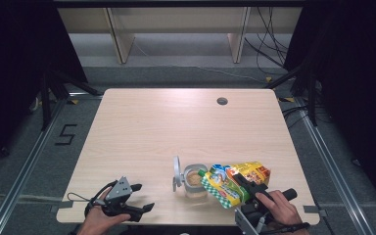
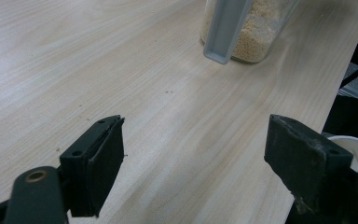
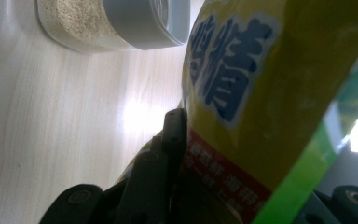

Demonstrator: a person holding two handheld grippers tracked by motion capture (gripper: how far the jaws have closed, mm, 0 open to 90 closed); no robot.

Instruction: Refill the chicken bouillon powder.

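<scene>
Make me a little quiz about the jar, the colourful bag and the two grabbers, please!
1. What does the right gripper hold?
2. True or false: the jar's lid is closed.
3. The left gripper's jaws are: A) shut on the jar, B) open and empty, C) shut on the bag.

Key:
1. The colourful bag, tilted over the jar.
2. False; the lid stands open at its side.
3. B

yellow-green seasoning pouch (image 1: 232, 182); tilted; spout over open grain jar (image 1: 195, 180)
</scene>
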